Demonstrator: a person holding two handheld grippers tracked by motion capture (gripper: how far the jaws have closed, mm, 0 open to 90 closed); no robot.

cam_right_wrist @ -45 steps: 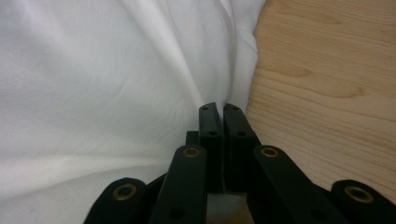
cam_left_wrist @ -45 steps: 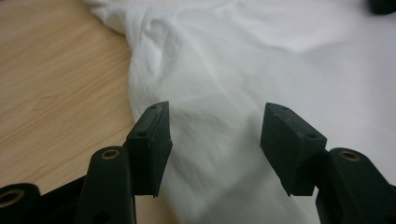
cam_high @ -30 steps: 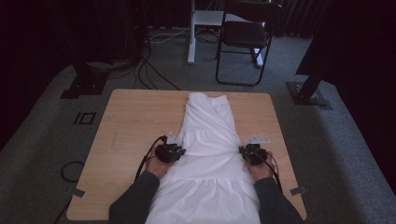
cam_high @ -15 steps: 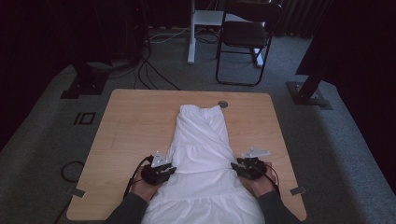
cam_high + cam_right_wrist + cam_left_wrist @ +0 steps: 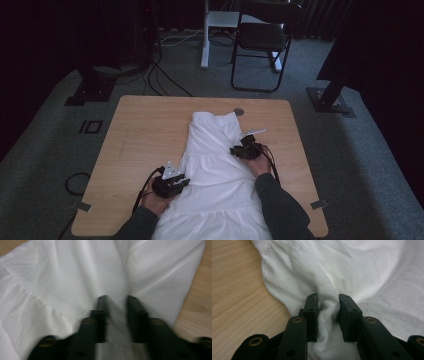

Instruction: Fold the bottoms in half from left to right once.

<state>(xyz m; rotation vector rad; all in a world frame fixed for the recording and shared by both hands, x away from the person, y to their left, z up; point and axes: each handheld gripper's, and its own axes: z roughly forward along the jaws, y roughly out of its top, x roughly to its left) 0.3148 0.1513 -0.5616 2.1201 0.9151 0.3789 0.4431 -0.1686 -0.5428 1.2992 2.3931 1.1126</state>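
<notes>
The white tiered cotton dress lies flat down the middle of the light wooden worktop, a bit right of centre. Its long axis runs from the person's edge straight toward the far edge. The narrow bodice end points away, toward the far side, and the wide skirt end spreads toward the person and hangs over the near edge between the forearms. It leans slightly, with the top end drifting a little to the right.

The left gripper is at the dress's left edge, low down near the skirt tier. Its jaws are partly closed with a bunched fold of the white fabric pinched between them, clear as day in the left gripper view. The right gripper sits farther up the right edge, about mid-length. That view is blurry, but cloth runs between the jaws, which stand narrowly apart and seem to grip it.

Just past the dress's top end there's a small round grey grommet in the worktop. Beyond the worktop stands a black folding chair on the grey carpet.
</notes>
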